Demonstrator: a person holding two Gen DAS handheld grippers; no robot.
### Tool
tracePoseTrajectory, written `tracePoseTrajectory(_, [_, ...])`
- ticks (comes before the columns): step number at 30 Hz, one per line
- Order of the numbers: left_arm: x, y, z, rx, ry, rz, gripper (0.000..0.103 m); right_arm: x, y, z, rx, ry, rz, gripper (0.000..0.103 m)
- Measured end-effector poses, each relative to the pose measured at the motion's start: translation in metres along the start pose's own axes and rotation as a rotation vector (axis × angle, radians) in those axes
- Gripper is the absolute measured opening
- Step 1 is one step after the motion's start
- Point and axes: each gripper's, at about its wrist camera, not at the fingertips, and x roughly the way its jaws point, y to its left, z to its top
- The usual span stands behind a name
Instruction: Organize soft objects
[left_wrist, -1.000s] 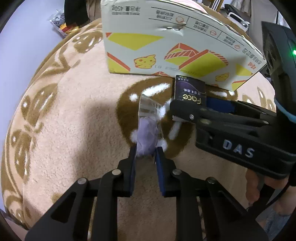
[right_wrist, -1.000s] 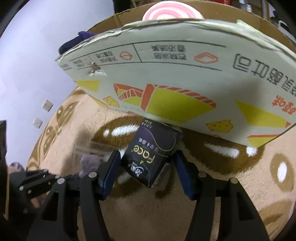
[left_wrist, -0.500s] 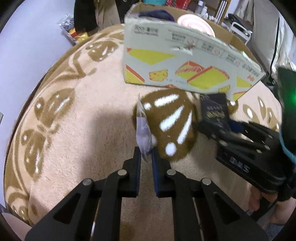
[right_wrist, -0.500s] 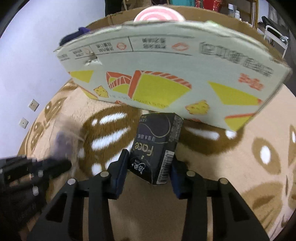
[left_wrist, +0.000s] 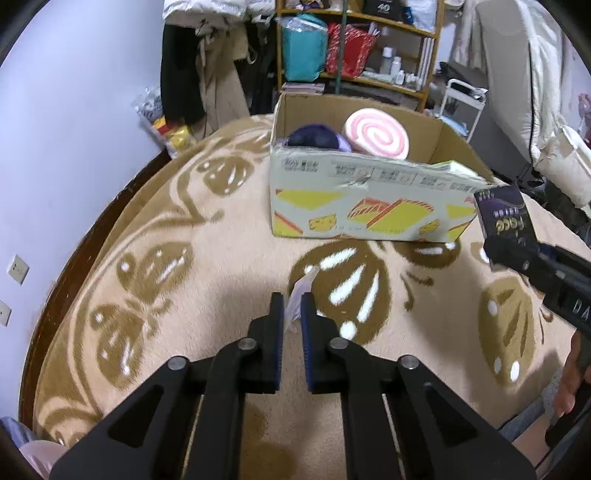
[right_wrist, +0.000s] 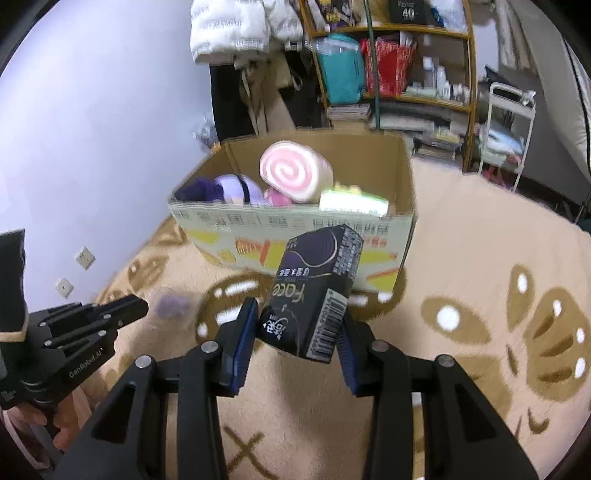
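Above the patterned blanket (left_wrist: 221, 258), the left gripper (left_wrist: 292, 308) pinches a clear plastic pouch (left_wrist: 298, 295). The right gripper (right_wrist: 295, 325) clamps a dark tissue pack (right_wrist: 314, 291) before the cardboard box (right_wrist: 295, 225).

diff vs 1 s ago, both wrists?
Both grippers lifted and backed away from the cardboard box, which now shows its open top and the plush toys inside. The right gripper carried the black tissue pack up off the blanket; the left gripper raised the clear pouch. Both grips unchanged; box unmoved.
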Motion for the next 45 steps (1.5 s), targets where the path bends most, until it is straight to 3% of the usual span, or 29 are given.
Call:
tracePoseTrajectory(2, [0.005, -0.001, 0.0, 0.0, 0.027, -0.029, 0.003, -0.009, 0.0, 0.003, -0.002, -0.032, 0.005, 0.042])
tracePoseTrajectory(4, [0.016, 0.002, -0.001, -0.022, 0.069, -0.026, 0.002, -0.011, 0.001, 0.005, -0.006, -0.043, 0.006, 0.036])
tracePoseTrajectory(9, [0.024, 0.012, 0.0, -0.077, 0.079, -0.066, 0.003, -0.005, -0.001, 0.006, 0.003, -0.031, 0.007, 0.026])
tracePoseTrajectory(12, [0.029, 0.012, 0.0, -0.097, 0.091, -0.093, 0.011, 0.0, -0.003, 0.004, 0.006, -0.012, 0.017, 0.014])
tracePoseTrajectory(20, [0.056, -0.009, -0.006, -0.046, 0.19, -0.12, 0.026, 0.034, -0.016, -0.005, 0.061, 0.115, 0.026, 0.015])
tracePoseTrajectory(23, [0.062, -0.015, -0.008, -0.029, 0.207, -0.116, 0.04, 0.049, -0.02, -0.01, 0.073, 0.157, 0.001, 0.023])
tracePoseTrajectory(25, [0.062, -0.019, -0.008, -0.006, 0.19, -0.103, 0.062, 0.056, -0.024, -0.011, 0.08, 0.173, -0.024, 0.04])
tracePoseTrajectory(27, [0.06, -0.024, -0.007, 0.012, 0.177, -0.103, 0.068, 0.06, -0.026, -0.012, 0.084, 0.175, -0.034, 0.047])
tracePoseTrajectory(30, [0.065, -0.028, -0.008, 0.031, 0.185, -0.082, 0.078, 0.066, -0.028, -0.01, 0.072, 0.181, -0.059, 0.067])
tracePoseTrajectory(34, [0.075, -0.029, -0.009, 0.042, 0.223, -0.061, 0.08, 0.075, -0.031, -0.01, 0.067, 0.192, -0.097, 0.083])
tracePoseTrajectory(42, [0.086, -0.04, -0.012, 0.088, 0.274, -0.104, 0.082, 0.097, -0.043, -0.012, 0.088, 0.241, -0.122, 0.084])
tracePoseTrajectory(45, [0.092, -0.044, -0.014, 0.107, 0.291, -0.089, 0.083, 0.102, -0.048, -0.014, 0.102, 0.255, -0.118, 0.084])
